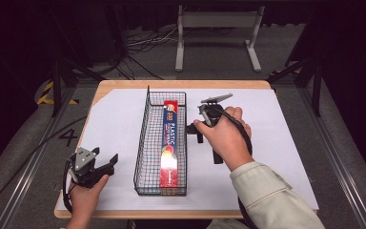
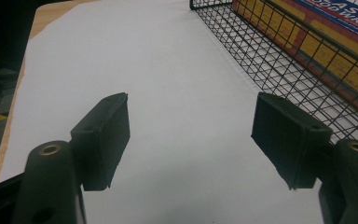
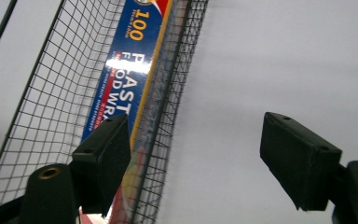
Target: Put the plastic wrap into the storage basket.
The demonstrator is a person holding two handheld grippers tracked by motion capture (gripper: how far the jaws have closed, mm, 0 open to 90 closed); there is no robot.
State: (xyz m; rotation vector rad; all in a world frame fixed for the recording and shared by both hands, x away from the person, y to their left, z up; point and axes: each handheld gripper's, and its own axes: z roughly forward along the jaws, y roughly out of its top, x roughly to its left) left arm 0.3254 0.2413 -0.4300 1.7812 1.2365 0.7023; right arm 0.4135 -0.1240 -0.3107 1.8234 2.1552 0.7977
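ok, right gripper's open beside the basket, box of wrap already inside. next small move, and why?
Probably draw the right gripper back from the wire basket. The plastic wrap box lies flat inside along the basket's right wall, and the jaws stand wide open with nothing between them, one just over that wall. The left gripper is open too, resting apart on the white sheet.

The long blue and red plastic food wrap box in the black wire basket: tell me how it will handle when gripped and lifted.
The long blue and red plastic food wrap box looks like stiff cardboard, so it probably stays straight. Its glossy face may slip in the jaws. Gripped at one end, its length would likely tip it against the black wire basket.
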